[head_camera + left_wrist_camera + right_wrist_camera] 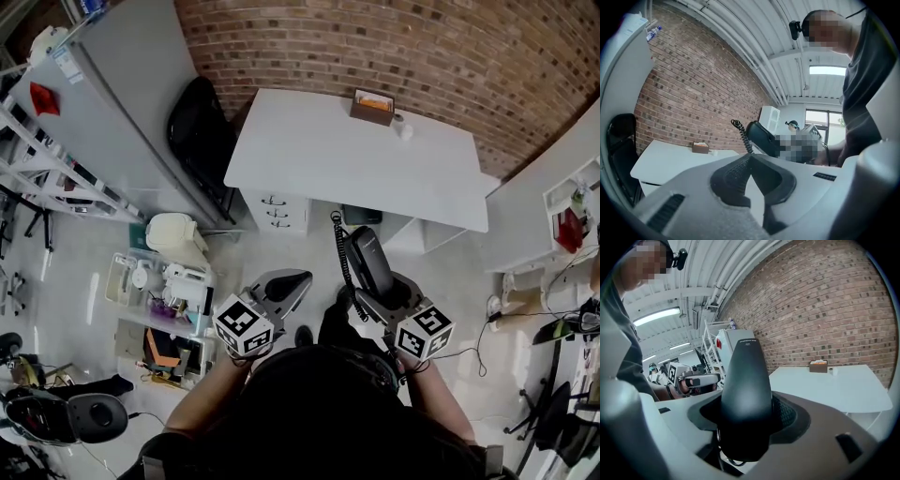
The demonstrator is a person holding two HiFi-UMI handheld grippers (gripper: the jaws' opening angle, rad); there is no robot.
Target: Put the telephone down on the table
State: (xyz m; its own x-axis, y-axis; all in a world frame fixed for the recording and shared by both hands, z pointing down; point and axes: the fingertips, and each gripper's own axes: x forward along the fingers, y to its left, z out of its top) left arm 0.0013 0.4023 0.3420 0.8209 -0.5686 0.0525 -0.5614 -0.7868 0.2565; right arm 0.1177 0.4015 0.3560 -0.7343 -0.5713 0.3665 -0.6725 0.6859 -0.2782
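A black telephone handset [368, 262] with a coiled cord [341, 258] is clamped in my right gripper [382, 292], held over the floor short of the white table [309, 150]. In the right gripper view the handset [745, 394] stands upright between the jaws of my right gripper [747, 414], with the table [834, 385] ahead on the right. My left gripper [298, 278] hangs beside it at the left, shut with nothing in it. Its jaws meet at the tip in the left gripper view [747, 157], where the handset [761, 136] shows beyond.
A brown box [372, 106] and a small white roll [403, 127] stand at the table's far edge by the brick wall. A drawer unit [275, 211] sits under the table, a black chair [202, 131] to its left. Floor clutter [159, 300] lies left, shelves [562, 216] right.
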